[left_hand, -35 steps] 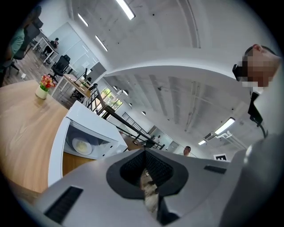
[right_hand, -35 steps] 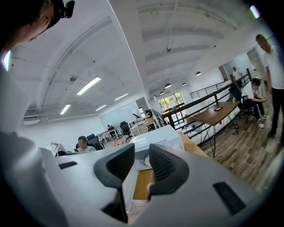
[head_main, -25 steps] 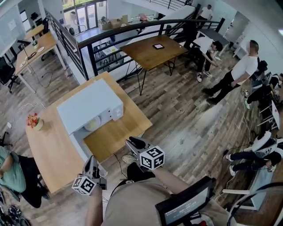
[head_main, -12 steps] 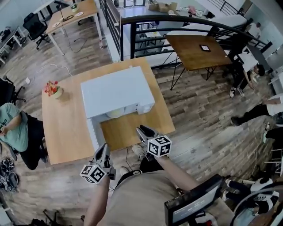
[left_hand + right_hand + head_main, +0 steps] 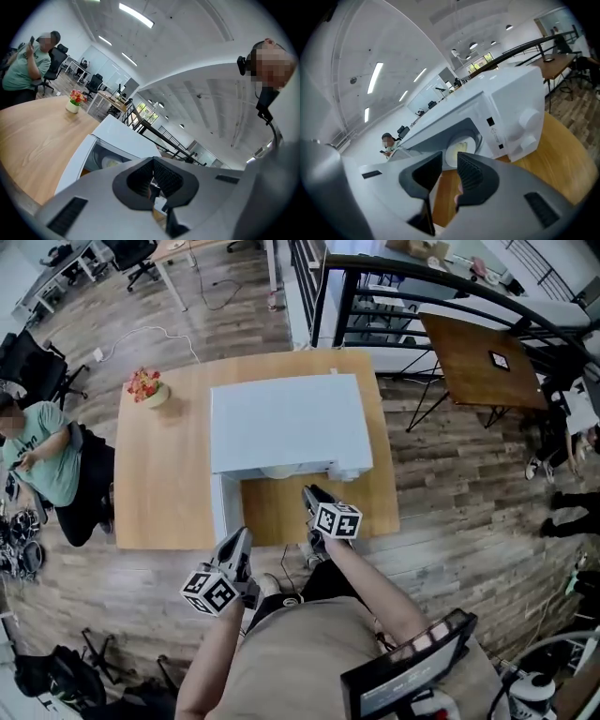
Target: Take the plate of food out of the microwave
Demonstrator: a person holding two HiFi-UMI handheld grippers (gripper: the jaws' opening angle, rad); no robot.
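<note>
A white microwave (image 5: 286,423) stands on the wooden table (image 5: 164,484) with its door (image 5: 221,512) swung open to the left. Inside it sits a pale plate of food (image 5: 279,472), also visible in the left gripper view (image 5: 111,162) and the right gripper view (image 5: 459,150). My right gripper (image 5: 311,493) hovers over the table's near part, just in front of the opening, its jaws a narrow gap apart with nothing between them (image 5: 450,157). My left gripper (image 5: 239,542) is off the table's near edge, below the door, jaws together and empty (image 5: 151,161).
A small vase of flowers (image 5: 145,387) stands at the table's far left corner. A seated person (image 5: 47,456) is left of the table. A black railing (image 5: 375,296) and a second wooden table (image 5: 483,357) lie beyond the microwave.
The head view has swung, so the table and microwave now sit centred. Both grippers have come nearer the microwave front; the right one has reached over the table before the opening.
</note>
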